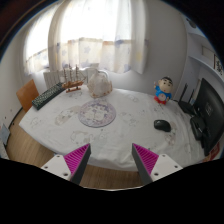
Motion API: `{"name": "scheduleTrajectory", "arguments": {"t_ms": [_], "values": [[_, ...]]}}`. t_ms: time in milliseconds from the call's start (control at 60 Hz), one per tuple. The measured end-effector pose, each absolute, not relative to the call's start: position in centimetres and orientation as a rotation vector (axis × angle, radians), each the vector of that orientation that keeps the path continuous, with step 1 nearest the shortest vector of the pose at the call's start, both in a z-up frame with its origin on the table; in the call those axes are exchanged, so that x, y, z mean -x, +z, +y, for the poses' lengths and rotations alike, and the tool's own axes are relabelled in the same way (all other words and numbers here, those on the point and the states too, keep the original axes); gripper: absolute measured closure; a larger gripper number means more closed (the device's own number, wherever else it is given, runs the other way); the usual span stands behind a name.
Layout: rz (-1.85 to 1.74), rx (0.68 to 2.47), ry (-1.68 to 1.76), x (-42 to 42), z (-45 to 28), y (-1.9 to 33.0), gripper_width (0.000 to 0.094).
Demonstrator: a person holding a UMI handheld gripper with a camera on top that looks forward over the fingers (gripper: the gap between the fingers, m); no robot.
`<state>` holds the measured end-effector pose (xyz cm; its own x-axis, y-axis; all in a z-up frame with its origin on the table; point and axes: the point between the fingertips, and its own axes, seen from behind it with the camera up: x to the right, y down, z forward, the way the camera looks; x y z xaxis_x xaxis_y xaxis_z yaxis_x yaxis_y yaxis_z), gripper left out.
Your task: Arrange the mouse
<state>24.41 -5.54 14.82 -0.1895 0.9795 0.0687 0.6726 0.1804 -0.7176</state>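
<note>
White cloth with a faint printed pattern covers the round table that fills your view ahead of the gripper. Beyond it, at 12 o'clock, pale curtains hang over a bright window. At 3 o'clock from the table centre you have a dark monitor at the table's edge. At 10 o'clock a black keyboard lies tilted near the far rim. A round decorated mat sits near the table's middle, with a pale domed object (its kind cannot be told) behind it at 12 o'clock. A cartoon figurine in red and blue stands upright at 2 o'clock. The mouse, black, rests on the cloth at 3 o'clock, below the figurine and well apart from your fingers. The claw stands wide, its magenta pads apart with nothing between them.
</note>
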Motion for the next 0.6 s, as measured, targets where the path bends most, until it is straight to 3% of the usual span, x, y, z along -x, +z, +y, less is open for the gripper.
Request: {"name": "scheduleTrajectory", "arguments": {"t_ms": [233,600], "values": [[-1.851,1.604,0.722,-22.5,-0.9,14.5,0.0080],[-1.640,1.726,0.600,-20.6,13.7,12.6,0.0081]]}}
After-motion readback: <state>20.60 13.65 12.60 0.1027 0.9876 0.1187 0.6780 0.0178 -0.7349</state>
